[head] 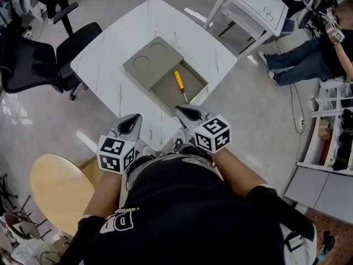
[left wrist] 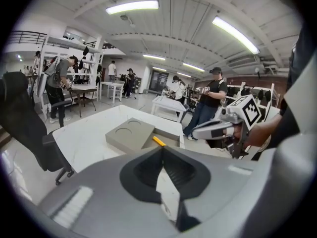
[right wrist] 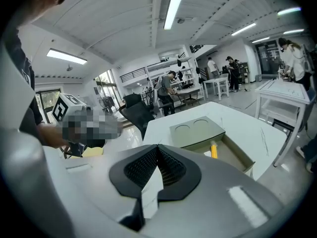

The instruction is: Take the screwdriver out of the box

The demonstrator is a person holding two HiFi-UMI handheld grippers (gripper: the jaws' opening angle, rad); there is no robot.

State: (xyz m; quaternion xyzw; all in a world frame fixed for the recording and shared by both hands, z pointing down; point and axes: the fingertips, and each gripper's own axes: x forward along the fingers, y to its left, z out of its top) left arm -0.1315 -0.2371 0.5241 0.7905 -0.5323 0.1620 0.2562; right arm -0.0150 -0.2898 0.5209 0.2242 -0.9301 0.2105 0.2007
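A grey box [head: 151, 61] lies on the white marble table [head: 110, 70]. Its left part is a flat panel with two round recesses. In the open compartment to the right lies the screwdriver [head: 179, 83] with a yellow handle, tip toward me. Both grippers hang near the table's front edge, short of the box and holding nothing. My left gripper [head: 134, 118] is shut over the table's near corner. My right gripper [head: 180, 109] is shut just in front of the box's near rim. The box [left wrist: 130, 134] and the screwdriver [left wrist: 158, 141] show beyond the left jaws. Beyond the right jaws show the screwdriver [right wrist: 214, 150] and the box [right wrist: 198, 130].
Black office chairs [head: 38, 59] stand left of the table. A round wooden stool [head: 58, 189] is at my lower left. Another white table [head: 256, 4] and a seated person [head: 309, 59] are at the upper right, shelves [head: 331, 126] at the right.
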